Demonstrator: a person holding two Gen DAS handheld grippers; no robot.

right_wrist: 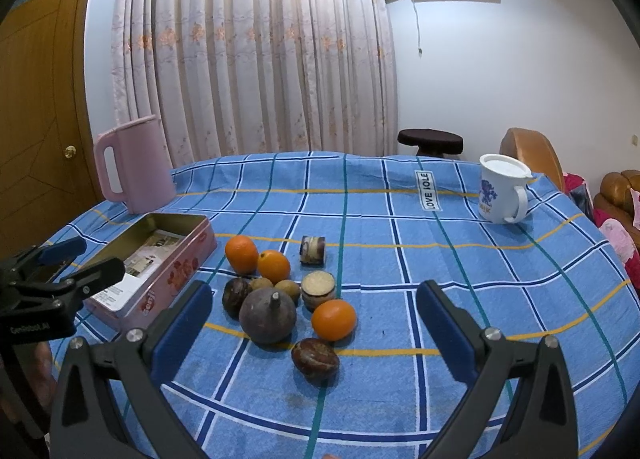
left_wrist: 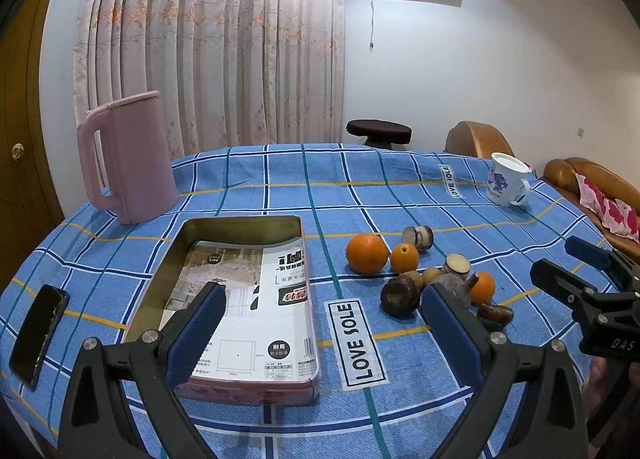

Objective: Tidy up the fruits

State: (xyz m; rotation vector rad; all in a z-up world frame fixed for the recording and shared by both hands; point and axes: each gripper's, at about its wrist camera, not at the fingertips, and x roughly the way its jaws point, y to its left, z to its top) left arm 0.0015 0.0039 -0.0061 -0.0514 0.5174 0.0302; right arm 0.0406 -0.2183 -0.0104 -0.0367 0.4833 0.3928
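While the fruits [right_wrist: 280, 295] lie loose in a cluster on the blue checked tabletop [right_wrist: 440, 259], nothing has hold of any of them. Three oranges show: a large one [right_wrist: 241, 254] at the far left of the cluster, a second [right_wrist: 273, 266] touching it, and a third [right_wrist: 333, 319] nearer, on the right. Between them sit a big dark purple fruit with a stub stem [right_wrist: 268, 315], a dark round fruit [right_wrist: 236, 296] just to its left, and two small tan fruits [right_wrist: 287, 288] behind it. A cut piece with a pale face [right_wrist: 318, 290] stands just beyond the third orange, another cut piece [right_wrist: 312, 249] lies on its side farther back, and a dark brown fruit [right_wrist: 315, 358] lies nearest, slightly apart.

Left of the cluster is an open pink tin [left_wrist: 240, 299], empty of fruit, with a printed sheet [left_wrist: 240, 299] lining its bottom.

Each hand-held gripper is spread wide and holds nothing. The left one [left_wrist: 322, 327] hangs above the tin's near right corner; the right one [right_wrist: 314, 317] hangs above the tabletop with the cluster between its fingers in view.

Farther out stand a pink kettle [left_wrist: 126, 157] behind the tin, a phone [left_wrist: 38, 333] at the left edge and a white mug [right_wrist: 502, 193] far right.
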